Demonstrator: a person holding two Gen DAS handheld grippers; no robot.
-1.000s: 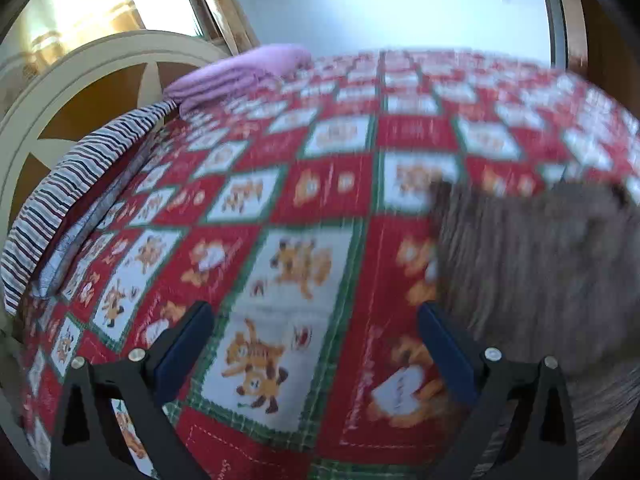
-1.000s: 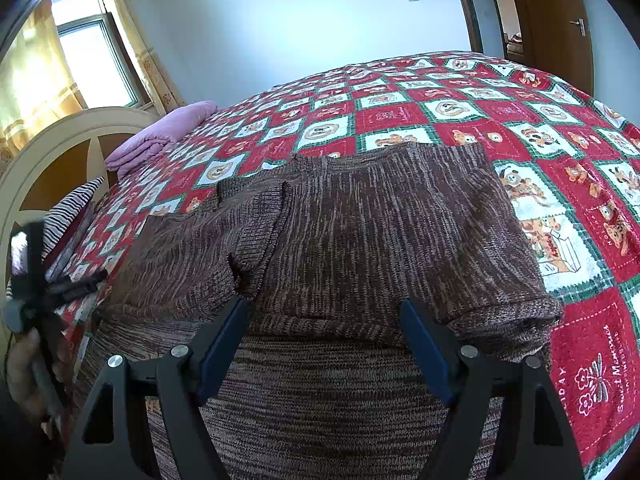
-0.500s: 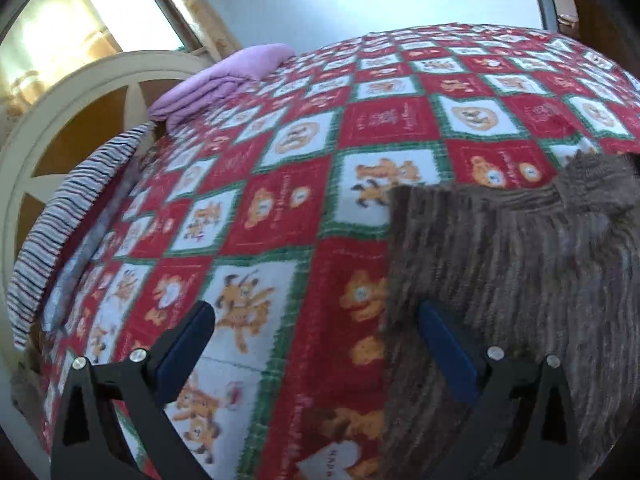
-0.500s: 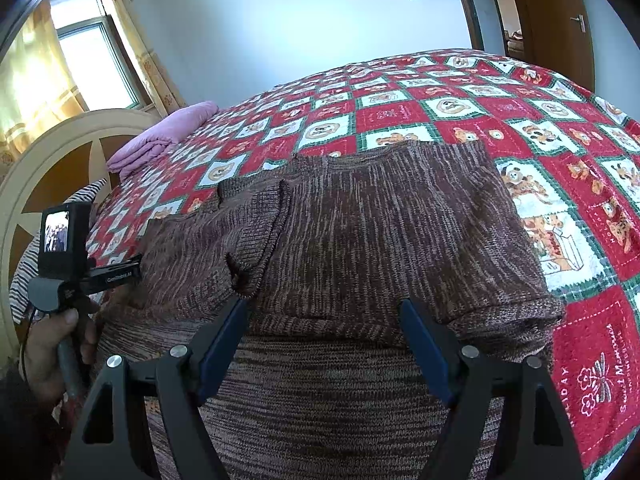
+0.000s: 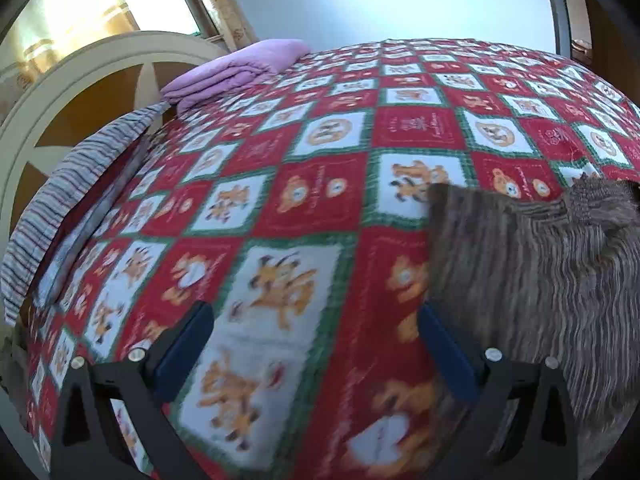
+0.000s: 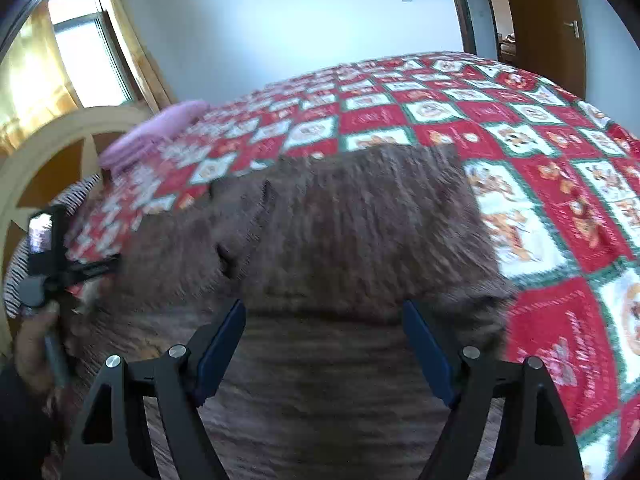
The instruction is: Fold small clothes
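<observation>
Red-and-white checked bedspread [image 6: 532,152] with bear pictures, covering a bed. Brown knit sweater [image 6: 360,232] spread flat on it, one part folded over the body. Right claw [image 6: 324,344] just above the sweater's near half, blue-padded jaws spread wide, gripping nothing. Left claw [image 5: 316,348] over bare bedspread at the sweater's edge, jaws spread wide too, right pad against the knit fabric [image 5: 540,280]; seen from the right wrist at the frame's left edge, held in a hand [image 6: 34,344]. Farther off: folded purple blanket [image 5: 236,68], striped pillow [image 5: 68,188], cream headboard [image 5: 72,76], curtained window [image 6: 88,52], open wooden door [image 6: 536,12].
</observation>
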